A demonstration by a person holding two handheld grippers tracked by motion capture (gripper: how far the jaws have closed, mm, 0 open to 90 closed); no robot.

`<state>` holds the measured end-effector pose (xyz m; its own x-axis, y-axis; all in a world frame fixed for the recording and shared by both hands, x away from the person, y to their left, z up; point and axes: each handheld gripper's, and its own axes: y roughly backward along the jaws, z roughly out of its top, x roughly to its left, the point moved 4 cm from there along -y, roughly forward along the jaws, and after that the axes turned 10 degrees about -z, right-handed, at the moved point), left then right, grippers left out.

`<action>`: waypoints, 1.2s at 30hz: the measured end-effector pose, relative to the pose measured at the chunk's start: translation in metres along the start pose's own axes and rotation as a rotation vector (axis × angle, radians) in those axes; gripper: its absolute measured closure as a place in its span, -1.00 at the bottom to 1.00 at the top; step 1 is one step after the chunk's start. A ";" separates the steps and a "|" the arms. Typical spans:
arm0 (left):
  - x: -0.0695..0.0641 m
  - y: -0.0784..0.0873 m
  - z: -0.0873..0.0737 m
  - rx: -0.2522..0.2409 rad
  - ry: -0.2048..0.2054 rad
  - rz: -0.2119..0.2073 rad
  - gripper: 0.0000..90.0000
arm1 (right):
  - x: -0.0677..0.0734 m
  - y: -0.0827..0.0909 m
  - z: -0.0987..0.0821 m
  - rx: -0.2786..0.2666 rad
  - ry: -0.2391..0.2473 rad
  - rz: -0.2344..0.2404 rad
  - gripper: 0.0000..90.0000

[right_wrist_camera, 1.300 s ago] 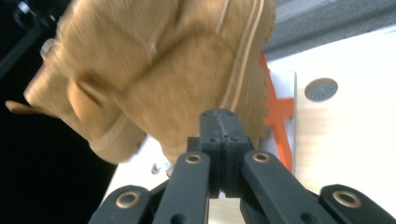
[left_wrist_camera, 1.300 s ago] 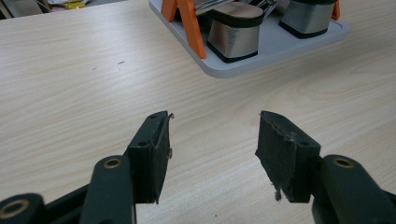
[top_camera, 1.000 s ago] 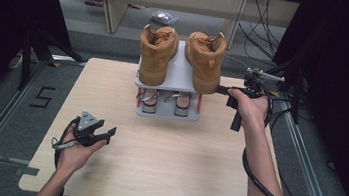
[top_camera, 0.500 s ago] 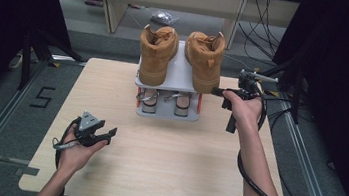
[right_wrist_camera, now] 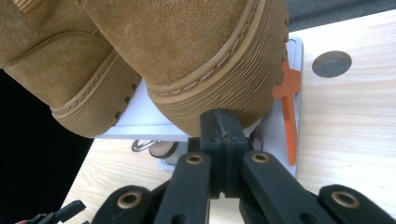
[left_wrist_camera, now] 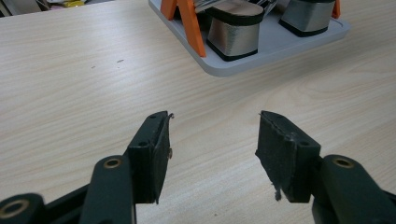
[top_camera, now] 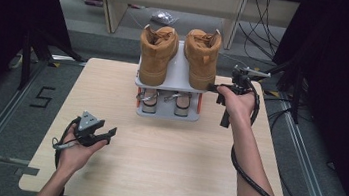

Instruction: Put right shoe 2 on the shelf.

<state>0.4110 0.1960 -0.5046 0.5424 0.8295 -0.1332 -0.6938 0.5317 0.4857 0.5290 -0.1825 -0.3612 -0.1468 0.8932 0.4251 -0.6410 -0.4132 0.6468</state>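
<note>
Right tan suede boot (top_camera: pixel 202 56) with ribbed sole — on the top tier of the grey two-tier shoe rack (top_camera: pixel 175 78), long axis running away from you. Your right gripper (top_camera: pixel 219 89) meets its sole edge, fingers pressed together, empty. Left gripper (top_camera: pixel 102 134) sits well apart, low over the wooden surface (top_camera: pixel 164 162) — fingers wide.

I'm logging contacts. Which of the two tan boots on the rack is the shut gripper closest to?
The right-hand boot: the right gripper, jaws shut, sits at its sole's toe; the left boot stands farther off.

A pale wooden table (top_camera: pixel 163 172) carries a grey two-tier rack (top_camera: pixel 166 114) at its 12 o'clock edge; the left hand (top_camera: pixel 75 149) rests at 8 o'clock
</note>
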 end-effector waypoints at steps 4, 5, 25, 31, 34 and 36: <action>0.000 0.000 0.000 -0.002 0.005 0.002 -0.03 | 0.003 -0.004 0.001 -0.004 0.002 0.004 1.00; 0.000 0.000 0.000 -0.001 0.005 0.002 -0.03 | 0.003 -0.004 0.001 -0.012 0.015 -0.004 1.00; 0.003 0.001 -0.001 0.000 0.010 0.002 -0.03 | 0.027 -0.026 0.002 -0.139 0.176 -0.154 -0.65; 0.002 0.001 -0.001 0.002 0.011 0.006 -0.03 | 0.025 -0.035 0.006 -0.167 0.225 -0.209 -0.67; 0.002 0.001 -0.002 0.007 0.009 0.007 -0.03 | 0.028 -0.037 0.006 -0.154 0.186 -0.202 -0.73; 0.002 0.001 -0.002 0.007 0.009 0.006 -0.03 | 0.027 -0.040 0.007 -0.165 0.222 -0.214 -0.76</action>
<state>0.4108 0.1984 -0.5060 0.5336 0.8344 -0.1382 -0.6939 0.5253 0.4926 0.5556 -0.1428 -0.3714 -0.1446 0.9808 0.1308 -0.7854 -0.1942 0.5877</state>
